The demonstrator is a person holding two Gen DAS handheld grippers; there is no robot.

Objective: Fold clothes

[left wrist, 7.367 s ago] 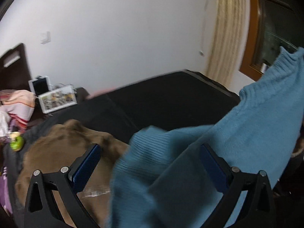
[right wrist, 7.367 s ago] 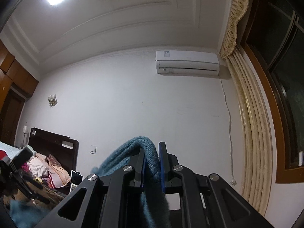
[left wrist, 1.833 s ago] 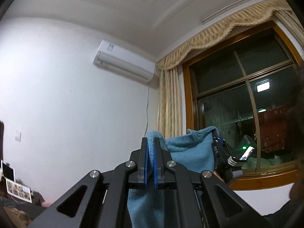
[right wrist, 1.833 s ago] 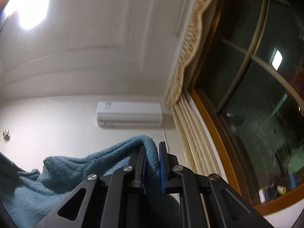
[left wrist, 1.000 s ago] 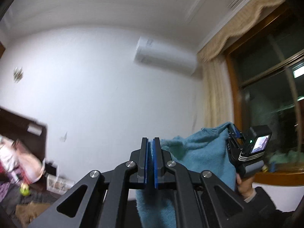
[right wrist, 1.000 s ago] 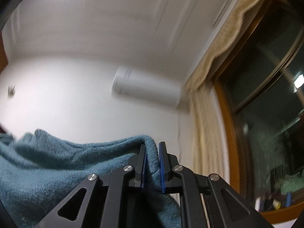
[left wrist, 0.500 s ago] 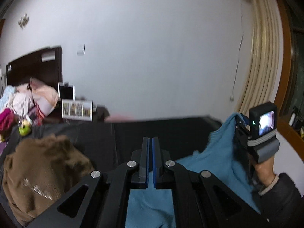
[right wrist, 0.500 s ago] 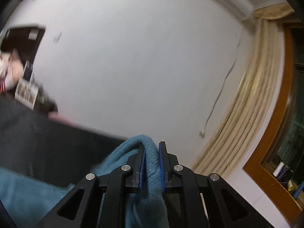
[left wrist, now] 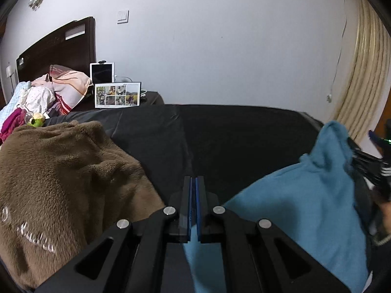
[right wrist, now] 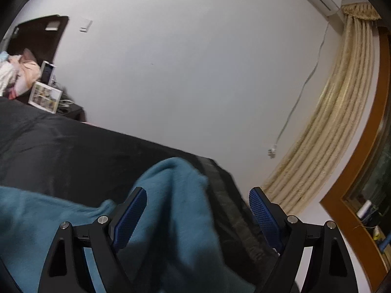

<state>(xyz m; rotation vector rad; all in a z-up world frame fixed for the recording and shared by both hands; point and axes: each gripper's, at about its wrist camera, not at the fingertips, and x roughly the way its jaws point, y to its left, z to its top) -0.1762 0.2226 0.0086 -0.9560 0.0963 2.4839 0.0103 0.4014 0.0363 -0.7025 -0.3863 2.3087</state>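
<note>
A blue knit sweater lies spread on the black bed cover, running from under my left gripper to the right. My left gripper is shut, and the sweater's edge comes out from beneath its jaws. My right gripper is opening wide. A raised fold of the sweater stands between its blue pads and touches neither. In the left wrist view the right gripper and the hand holding it show at the far right, by the sweater's peak.
A brown fleece garment is heaped on the left of the bed. Behind it are pillows and clothes, a photo frame, a tablet and a dark headboard. Beige curtains and a wooden window frame stand to the right.
Both grippers swung down from facing the ceiling to the bed, lowering the sweater onto the black cover. The right jaws opened and let go of the fold. The left jaws stayed shut.
</note>
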